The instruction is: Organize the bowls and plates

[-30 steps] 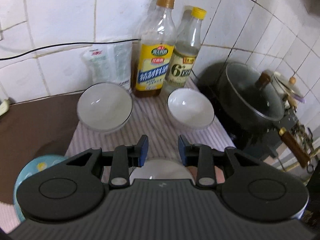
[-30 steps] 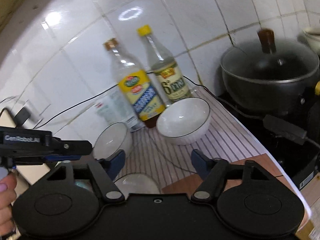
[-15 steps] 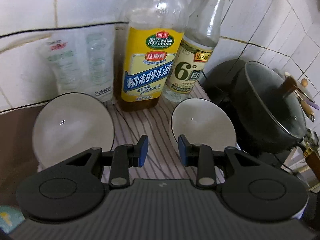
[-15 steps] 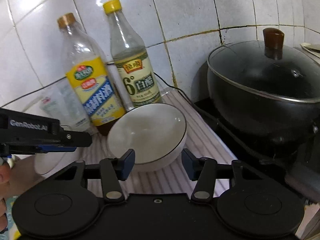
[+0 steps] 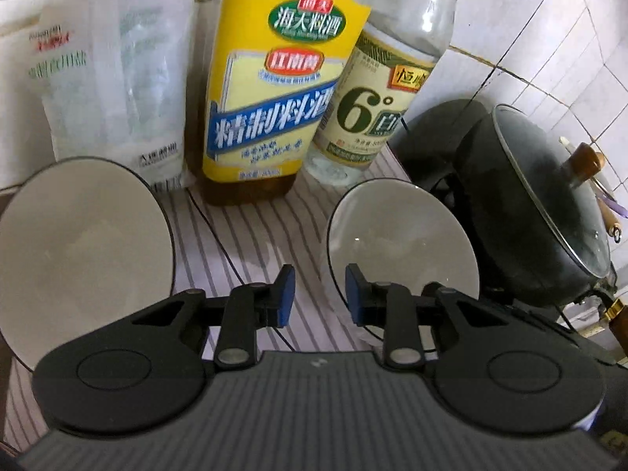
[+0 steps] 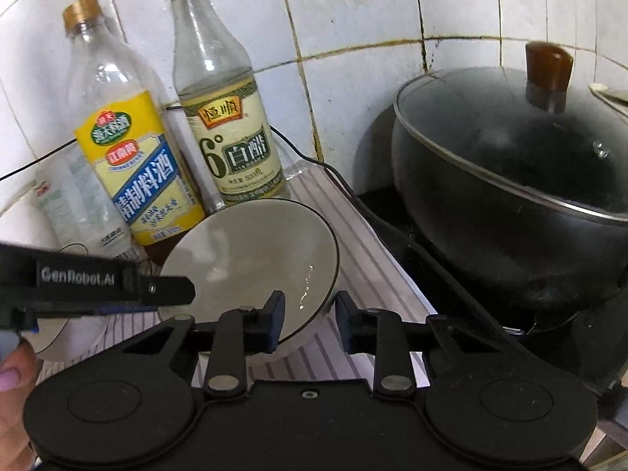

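Two white bowls with dark rims sit on a striped cloth (image 5: 251, 243). In the left wrist view one bowl (image 5: 78, 263) is at the left and the other bowl (image 5: 404, 243) at the right. My left gripper (image 5: 320, 294) straddles the right bowl's left rim; its jaws are closing, and a gap still shows on both sides of the rim. In the right wrist view that same bowl (image 6: 251, 259) lies just ahead. My right gripper (image 6: 310, 314) straddles its near right rim, jaws closing, pads clear of it. The left gripper (image 6: 168, 294) reaches the bowl's left rim there.
Against the tiled wall stand a yellow-labelled bottle (image 5: 271, 90), a vinegar bottle (image 5: 373, 110) and a white bag (image 5: 114, 90). A black pot with a glass lid (image 6: 510, 180) sits close on the right. A thin black cable (image 6: 337, 176) crosses the cloth. A thumb (image 6: 11, 369) shows at lower left.
Both grippers have moved forward and down to the right-hand bowl. The right jaws have narrowed a lot, the left ones slightly. The blue plate has left the left wrist view.
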A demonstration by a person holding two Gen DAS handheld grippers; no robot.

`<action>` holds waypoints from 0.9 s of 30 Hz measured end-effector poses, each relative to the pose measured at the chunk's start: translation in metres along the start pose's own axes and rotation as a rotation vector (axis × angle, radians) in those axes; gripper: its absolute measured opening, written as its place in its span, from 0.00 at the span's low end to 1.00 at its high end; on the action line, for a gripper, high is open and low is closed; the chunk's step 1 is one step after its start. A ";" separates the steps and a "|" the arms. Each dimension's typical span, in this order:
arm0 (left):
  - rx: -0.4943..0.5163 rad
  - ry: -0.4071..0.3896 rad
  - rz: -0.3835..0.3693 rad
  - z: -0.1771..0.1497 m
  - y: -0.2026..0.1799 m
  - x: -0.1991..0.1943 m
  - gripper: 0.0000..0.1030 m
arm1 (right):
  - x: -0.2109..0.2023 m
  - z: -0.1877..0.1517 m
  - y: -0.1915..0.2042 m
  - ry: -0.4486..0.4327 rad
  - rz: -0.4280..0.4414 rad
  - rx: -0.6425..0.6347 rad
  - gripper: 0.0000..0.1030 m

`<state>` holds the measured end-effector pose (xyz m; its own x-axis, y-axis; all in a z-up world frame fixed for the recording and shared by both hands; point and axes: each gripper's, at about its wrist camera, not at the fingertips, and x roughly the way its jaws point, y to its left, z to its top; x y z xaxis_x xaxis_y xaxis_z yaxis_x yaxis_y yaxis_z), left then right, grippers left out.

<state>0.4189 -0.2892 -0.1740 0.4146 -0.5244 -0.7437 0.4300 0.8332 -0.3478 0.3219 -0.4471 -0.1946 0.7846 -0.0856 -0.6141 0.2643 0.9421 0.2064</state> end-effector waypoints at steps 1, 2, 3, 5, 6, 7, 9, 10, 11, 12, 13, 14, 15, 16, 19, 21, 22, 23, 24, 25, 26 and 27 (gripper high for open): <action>-0.003 0.006 -0.013 -0.001 0.000 0.000 0.16 | 0.002 0.000 0.001 0.006 -0.006 0.002 0.27; -0.006 0.014 -0.024 -0.001 -0.001 0.000 0.13 | 0.004 0.000 0.002 0.008 -0.013 -0.002 0.26; -0.003 0.014 -0.017 -0.002 -0.003 -0.001 0.12 | 0.005 -0.001 0.003 0.009 -0.021 -0.007 0.26; 0.022 0.008 -0.002 -0.003 -0.007 -0.001 0.12 | 0.006 -0.001 0.005 0.011 -0.037 -0.011 0.26; 0.033 0.007 0.004 -0.004 -0.010 -0.002 0.12 | 0.006 -0.001 0.005 0.012 -0.044 -0.010 0.24; 0.039 0.006 0.011 -0.004 -0.012 -0.004 0.12 | 0.005 -0.001 0.004 0.013 -0.046 0.000 0.22; 0.057 0.018 0.031 -0.006 -0.017 -0.008 0.12 | 0.002 -0.002 0.001 0.023 -0.030 0.026 0.21; 0.068 0.015 0.037 -0.007 -0.019 -0.011 0.12 | 0.001 -0.002 0.000 0.025 -0.025 0.034 0.21; 0.077 0.010 0.041 -0.008 -0.020 -0.016 0.12 | -0.002 -0.003 0.001 0.024 -0.020 0.036 0.21; 0.086 0.008 0.048 -0.009 -0.021 -0.020 0.12 | -0.005 -0.003 0.002 0.022 -0.014 0.033 0.21; 0.092 0.008 0.055 -0.009 -0.021 -0.025 0.12 | -0.007 -0.003 0.004 0.021 -0.009 0.029 0.21; 0.097 0.006 0.061 -0.010 -0.022 -0.030 0.12 | -0.012 -0.003 0.006 0.019 0.000 0.027 0.21; 0.098 0.006 0.066 -0.009 -0.021 -0.036 0.12 | -0.016 -0.002 0.008 0.014 0.011 0.028 0.21; 0.094 0.006 0.067 -0.009 -0.020 -0.042 0.12 | -0.023 -0.001 0.010 0.007 0.024 0.030 0.21; 0.080 0.002 0.062 -0.010 -0.017 -0.064 0.12 | -0.041 0.002 0.018 -0.010 0.049 0.023 0.21; 0.079 -0.009 0.068 -0.012 -0.016 -0.080 0.12 | -0.052 0.004 0.025 -0.023 0.067 0.009 0.21; 0.079 -0.014 0.071 -0.014 -0.016 -0.088 0.12 | -0.060 0.003 0.029 -0.029 0.076 0.001 0.21; 0.080 -0.017 0.075 -0.015 -0.017 -0.095 0.12 | -0.065 0.003 0.031 -0.032 0.085 -0.002 0.21; 0.082 -0.020 0.081 -0.017 -0.017 -0.103 0.12 | -0.071 0.003 0.034 -0.033 0.096 -0.005 0.21; 0.086 -0.021 0.088 -0.019 -0.018 -0.110 0.12 | -0.076 0.002 0.037 -0.033 0.107 -0.008 0.21; 0.091 -0.023 0.093 -0.021 -0.018 -0.118 0.12 | -0.083 0.001 0.040 -0.032 0.119 -0.011 0.21; 0.091 -0.026 0.098 -0.024 -0.017 -0.127 0.12 | -0.089 0.000 0.042 -0.032 0.129 -0.013 0.21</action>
<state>0.3394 -0.2325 -0.0875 0.4786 -0.4467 -0.7559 0.4569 0.8619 -0.2200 0.2632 -0.3996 -0.1317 0.8292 0.0260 -0.5584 0.1533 0.9500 0.2720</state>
